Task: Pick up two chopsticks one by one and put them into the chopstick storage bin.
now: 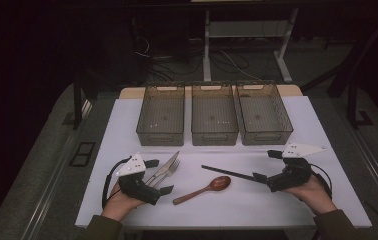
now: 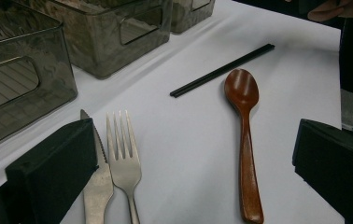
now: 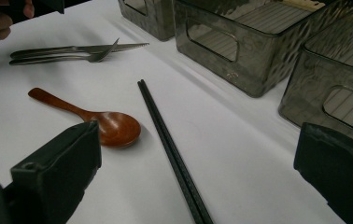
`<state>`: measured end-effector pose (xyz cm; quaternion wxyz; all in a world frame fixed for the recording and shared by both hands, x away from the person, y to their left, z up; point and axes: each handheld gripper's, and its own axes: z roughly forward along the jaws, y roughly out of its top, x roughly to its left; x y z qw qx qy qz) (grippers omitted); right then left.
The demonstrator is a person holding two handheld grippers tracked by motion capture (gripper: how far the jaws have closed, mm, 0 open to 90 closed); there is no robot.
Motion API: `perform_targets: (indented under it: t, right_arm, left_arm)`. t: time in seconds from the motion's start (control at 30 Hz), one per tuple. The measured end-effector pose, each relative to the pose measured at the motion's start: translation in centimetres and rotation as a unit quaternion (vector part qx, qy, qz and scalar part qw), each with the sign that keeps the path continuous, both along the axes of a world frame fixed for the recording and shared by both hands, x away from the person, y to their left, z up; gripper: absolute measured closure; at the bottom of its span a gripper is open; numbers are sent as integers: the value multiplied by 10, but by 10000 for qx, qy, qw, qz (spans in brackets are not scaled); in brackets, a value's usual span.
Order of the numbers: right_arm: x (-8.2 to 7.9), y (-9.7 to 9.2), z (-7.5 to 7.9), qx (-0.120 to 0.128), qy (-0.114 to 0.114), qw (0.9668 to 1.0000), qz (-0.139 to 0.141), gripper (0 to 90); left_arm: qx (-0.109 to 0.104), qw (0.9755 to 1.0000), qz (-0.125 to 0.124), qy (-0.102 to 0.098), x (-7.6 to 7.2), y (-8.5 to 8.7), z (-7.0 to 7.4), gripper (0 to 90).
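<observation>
Both hands rest low on the counter (image 1: pixel 237 210). The left hand-held gripper (image 1: pixel 159 176) gapes wide by the knife (image 1: pixel 163 168) and fork (image 1: pixel 168 170). The right hand-held gripper (image 1: pixel 267 166) gapes wide too, perhaps touching the chopsticks (image 1: pixel 227 173).

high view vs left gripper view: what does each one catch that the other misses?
High view alone: all three grey bins in a row, including the right bin, plus the left gripper, open around the knife and fork handles, and the right gripper, open at the chopsticks' end.

Left gripper view alone: close detail, namely the knife's serrated edge and the fork's four tines.

Both: knife and fork side by side, the wooden spoon, the black chopsticks, the white table.
</observation>
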<state>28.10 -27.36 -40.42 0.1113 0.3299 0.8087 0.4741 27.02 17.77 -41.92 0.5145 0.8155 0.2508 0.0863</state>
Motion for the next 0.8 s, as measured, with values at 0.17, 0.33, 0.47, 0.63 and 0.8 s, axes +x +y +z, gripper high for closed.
perform_targets:
  t: [0.17,0.33,0.47,0.63,0.8]
  right_arm:
    - [4,1,0,-51,2,9999,91,2]
    - [9,4,1,-128,51,9998,129,3]
    - [15,6,2,-182,45,9997,161,2]
    - [21,7,2,-207,22,9996,167,38]
    - [24,6,1,-253,89,9994,205,60]
  left_arm:
    - [-17,10000,2,9,-1,-1,0,0]
    - [-32,10000,10,13,0,-1,0,0]
    - [-26,10000,-1,13,0,-1,0,0]
    - [-10,10000,-8,13,0,-2,-1,0]
    - [-16,10000,-4,17,0,-1,-1,0]
